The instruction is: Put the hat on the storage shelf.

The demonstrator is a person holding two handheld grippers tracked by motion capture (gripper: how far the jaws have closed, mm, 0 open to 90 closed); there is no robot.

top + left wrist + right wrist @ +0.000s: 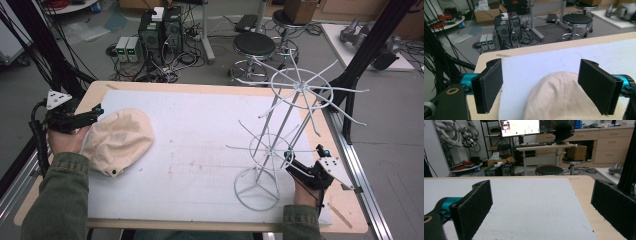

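A beige cloth cap [118, 140] lies on the left of the white mat [200, 130]. My left gripper [97, 114] is at the cap's upper left edge. In the left gripper view the cap [559, 100] bulges up between the wide-apart black pads [490, 83], and I cannot tell whether they touch it. A white wire hat stand [280, 125] with spoked rings rises on the right of the mat, its round base [257, 189] near the front edge. My right gripper [305, 154] is just right of the stand's lower stem. It [541, 207] is open, with bare mat between its jaws.
The wooden table [345, 210] ends close behind and right of the stand, with an aluminium rail [357, 170] and a black frame post [370, 45] there. Beyond the far edge are stools [254, 47] and computer boxes [160, 30] on the floor.
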